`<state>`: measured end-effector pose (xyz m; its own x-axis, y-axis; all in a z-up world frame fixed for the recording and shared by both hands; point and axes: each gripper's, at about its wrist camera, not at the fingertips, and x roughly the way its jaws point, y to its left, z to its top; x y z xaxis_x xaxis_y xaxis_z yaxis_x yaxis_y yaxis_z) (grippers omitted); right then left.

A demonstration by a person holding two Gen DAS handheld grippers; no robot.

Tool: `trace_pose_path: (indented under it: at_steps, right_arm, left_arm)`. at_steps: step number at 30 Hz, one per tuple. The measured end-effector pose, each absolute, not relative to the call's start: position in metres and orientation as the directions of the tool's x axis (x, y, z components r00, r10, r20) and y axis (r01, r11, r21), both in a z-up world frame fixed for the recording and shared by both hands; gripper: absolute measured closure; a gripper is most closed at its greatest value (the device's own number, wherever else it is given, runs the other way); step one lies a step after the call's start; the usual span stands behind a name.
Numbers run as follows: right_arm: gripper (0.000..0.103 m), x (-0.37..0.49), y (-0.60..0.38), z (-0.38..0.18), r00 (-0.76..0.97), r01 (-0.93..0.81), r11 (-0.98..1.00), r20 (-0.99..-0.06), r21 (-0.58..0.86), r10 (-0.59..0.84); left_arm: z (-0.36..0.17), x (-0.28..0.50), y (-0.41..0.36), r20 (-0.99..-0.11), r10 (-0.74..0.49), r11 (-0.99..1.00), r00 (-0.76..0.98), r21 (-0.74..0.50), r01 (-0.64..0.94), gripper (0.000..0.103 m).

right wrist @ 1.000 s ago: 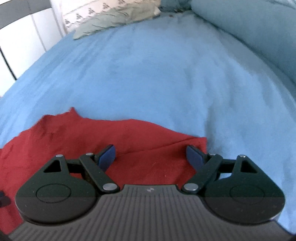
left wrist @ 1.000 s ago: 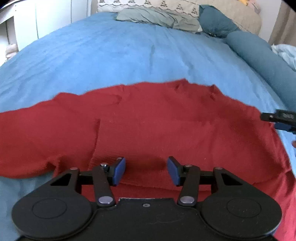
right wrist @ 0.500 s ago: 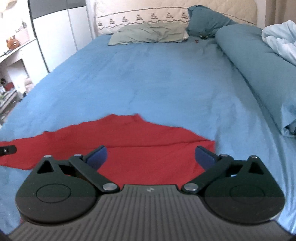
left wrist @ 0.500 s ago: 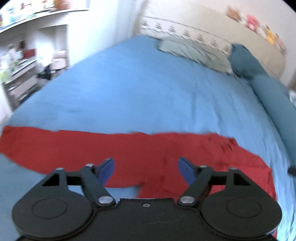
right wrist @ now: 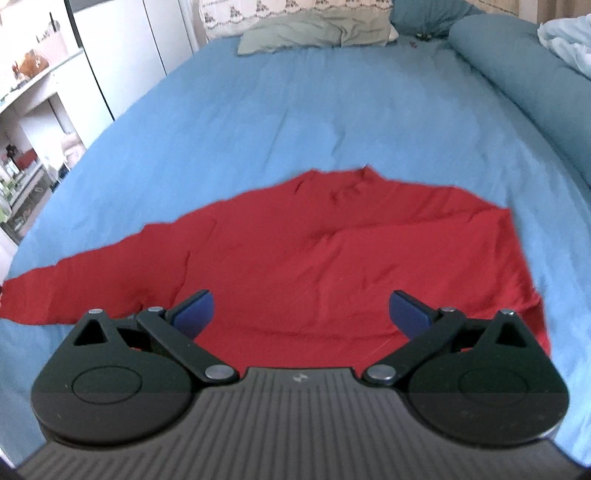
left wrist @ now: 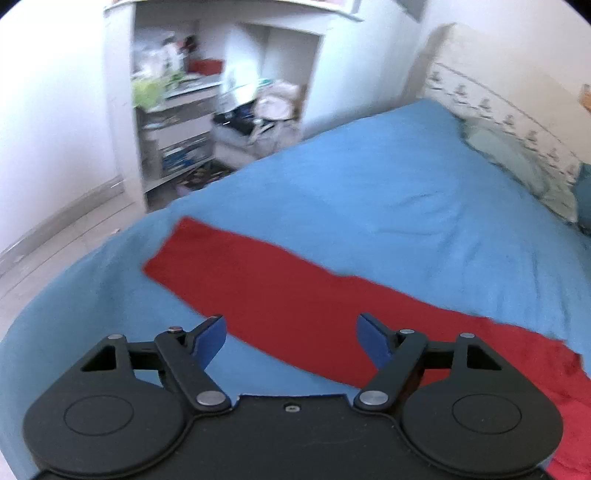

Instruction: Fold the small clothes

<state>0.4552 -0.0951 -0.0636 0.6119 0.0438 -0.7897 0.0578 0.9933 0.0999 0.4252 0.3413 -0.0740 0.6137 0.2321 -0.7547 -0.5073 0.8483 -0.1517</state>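
Note:
A red long-sleeved top (right wrist: 332,258) lies flat on the blue bed sheet (right wrist: 314,110), one sleeve stretched out to the left. In the left wrist view that sleeve (left wrist: 258,273) runs diagonally to its cuff at the upper left. My left gripper (left wrist: 291,341) is open and empty, held above the sleeve. My right gripper (right wrist: 299,312) is open and empty, held above the top's body near its lower hem.
The bed's left edge drops to a tiled floor (left wrist: 55,251). Cluttered white shelves (left wrist: 184,110) stand beyond it. Pillows (right wrist: 314,31) lie at the headboard. A rolled teal duvet (right wrist: 517,81) runs along the right side.
Both grippers have lifted away from the top and opened wider. The left one has swung left along the sleeve toward the bed's edge. The right one has pulled back, showing the whole body.

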Motion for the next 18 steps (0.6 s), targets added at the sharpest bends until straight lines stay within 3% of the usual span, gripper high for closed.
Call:
trace_pose_path:
  at_steps: [7,14,17,18]
  right_arm:
    - [0.0,0.454,-0.063,-0.085,0.586,0.11,0.989,-0.81,0.095,0.013]
    - [0.0,0.452,-0.049,-0.091,0.579,0.112,0.99,-0.815,0.085,0.005]
    - [0.0,0.453,-0.048,-0.091,0.586,0.106,0.991,-0.81,0.083,0.005]
    - [0.0,0.453,-0.049,-0.091,0.588,0.106,0.991,-0.809,0.084,0.006]
  left_arm:
    - [-0.119,0.432,0.397,-0.789,0.234,0.809,0.568,-0.166,-0.564,0.048]
    - [-0.138,0.44,0.413,-0.792,0.248,0.792,0.558,-0.166,-0.587,0.057]
    - [-0.142,0.449,0.415,-0.783,0.277,0.795,0.558,-0.14,-0.591,0.075]
    - [-0.142,0.451,0.417,-0.78,0.283,0.791,0.557,-0.138,-0.596,0.086]
